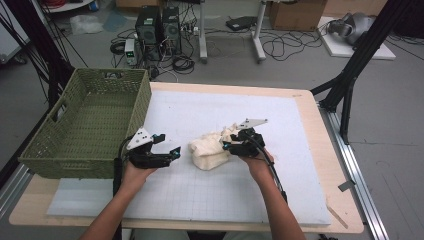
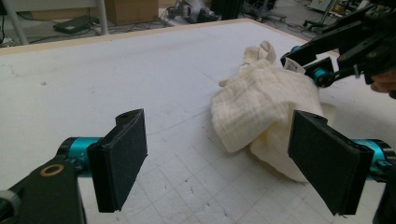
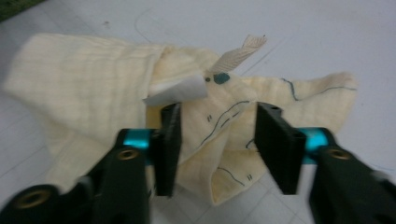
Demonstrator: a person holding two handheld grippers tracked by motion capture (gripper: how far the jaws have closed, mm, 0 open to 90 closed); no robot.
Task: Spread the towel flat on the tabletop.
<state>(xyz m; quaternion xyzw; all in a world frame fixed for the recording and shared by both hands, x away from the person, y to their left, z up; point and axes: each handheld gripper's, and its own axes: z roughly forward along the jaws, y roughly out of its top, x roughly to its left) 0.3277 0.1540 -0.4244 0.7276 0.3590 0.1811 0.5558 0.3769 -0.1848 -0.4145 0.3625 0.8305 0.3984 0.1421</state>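
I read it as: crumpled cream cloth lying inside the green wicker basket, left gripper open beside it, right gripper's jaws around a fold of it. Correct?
One thing is off: the crumpled cream cloth lies on the white foam mat, right of the green wicker basket, not inside it, as the high view shows. The rest holds: the left gripper is open beside the cloth, and the right gripper has its jaws around a fold.

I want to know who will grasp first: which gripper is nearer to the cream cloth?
Right. The right gripper is over the cream cloth, its open fingers on either side of a fold. The left gripper is open beside the cloth, apart from it.
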